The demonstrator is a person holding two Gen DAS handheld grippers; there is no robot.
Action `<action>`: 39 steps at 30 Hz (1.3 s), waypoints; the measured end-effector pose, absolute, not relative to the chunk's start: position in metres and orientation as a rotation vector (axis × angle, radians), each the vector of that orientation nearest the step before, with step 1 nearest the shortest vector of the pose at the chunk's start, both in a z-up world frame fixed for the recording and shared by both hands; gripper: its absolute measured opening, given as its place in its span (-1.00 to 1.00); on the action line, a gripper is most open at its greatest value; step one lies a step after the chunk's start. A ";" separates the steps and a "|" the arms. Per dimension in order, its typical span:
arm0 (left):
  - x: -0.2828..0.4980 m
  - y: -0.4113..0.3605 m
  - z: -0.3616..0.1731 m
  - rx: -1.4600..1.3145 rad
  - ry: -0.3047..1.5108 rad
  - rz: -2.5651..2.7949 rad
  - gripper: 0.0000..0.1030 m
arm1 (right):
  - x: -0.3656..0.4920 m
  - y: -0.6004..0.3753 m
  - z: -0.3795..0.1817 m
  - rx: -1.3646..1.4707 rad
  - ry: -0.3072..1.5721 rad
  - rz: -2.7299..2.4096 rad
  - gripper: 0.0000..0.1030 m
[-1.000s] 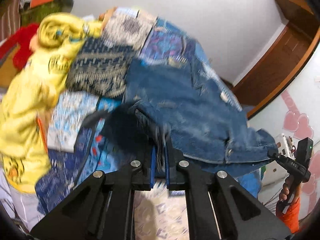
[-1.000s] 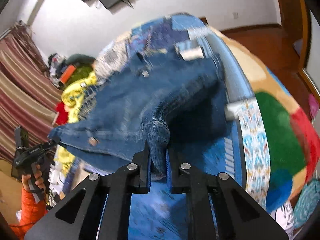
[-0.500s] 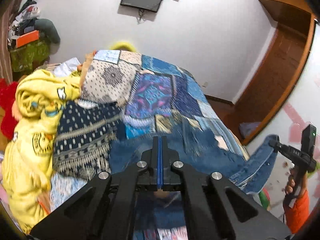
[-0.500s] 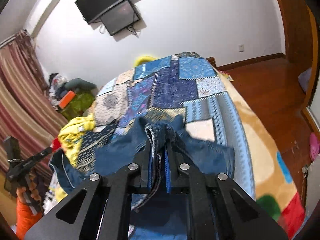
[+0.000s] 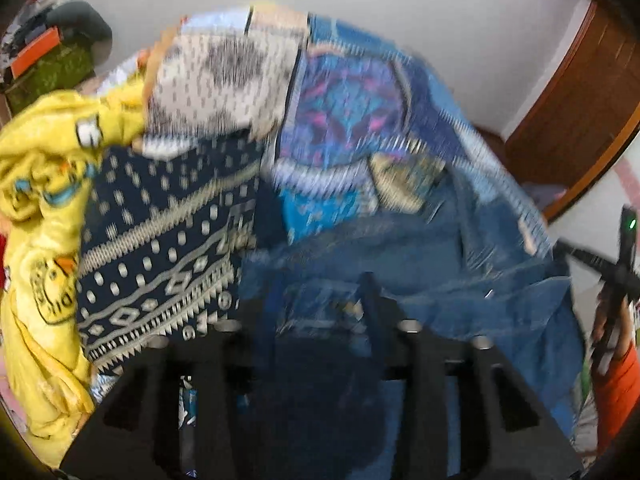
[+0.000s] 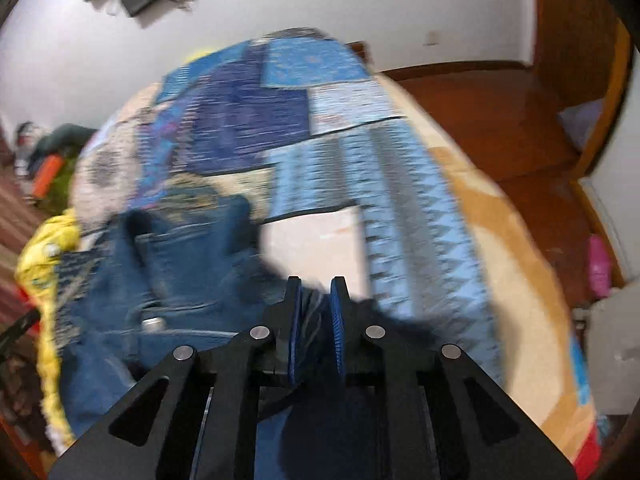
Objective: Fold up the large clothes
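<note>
1. A denim jacket (image 5: 460,280) lies rumpled on a bed's patchwork quilt (image 5: 344,112), beside a yellow garment (image 5: 40,208).
2. The left gripper (image 5: 320,304), heavily blurred, hangs over the denim with jaws spread apart.
3. The right gripper (image 6: 316,320) has its jaws parted, denim loose between them.
</note>
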State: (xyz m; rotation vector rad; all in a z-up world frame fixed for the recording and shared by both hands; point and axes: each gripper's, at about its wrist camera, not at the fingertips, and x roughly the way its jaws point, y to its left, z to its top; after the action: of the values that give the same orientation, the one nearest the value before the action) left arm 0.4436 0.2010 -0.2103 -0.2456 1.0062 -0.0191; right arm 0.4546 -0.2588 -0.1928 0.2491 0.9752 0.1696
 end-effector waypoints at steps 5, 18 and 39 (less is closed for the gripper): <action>0.445 0.210 -0.249 -0.360 1.125 -0.082 -0.01 | 0.446 -0.293 -0.185 0.315 1.000 0.176 -0.10; 0.439 0.181 -0.240 -0.212 1.067 -0.084 -0.49 | 0.400 -0.257 -0.191 0.077 1.064 0.354 0.47; 0.470 0.223 -0.264 -0.331 1.076 0.076 -0.55 | 0.471 -0.208 -0.220 -0.069 1.129 0.172 0.46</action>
State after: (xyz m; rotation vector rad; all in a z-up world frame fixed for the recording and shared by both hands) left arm 0.4696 0.2228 -0.2645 -0.3312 1.0757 0.0761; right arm 0.4706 -0.2077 -0.2202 -0.0689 1.1291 0.1724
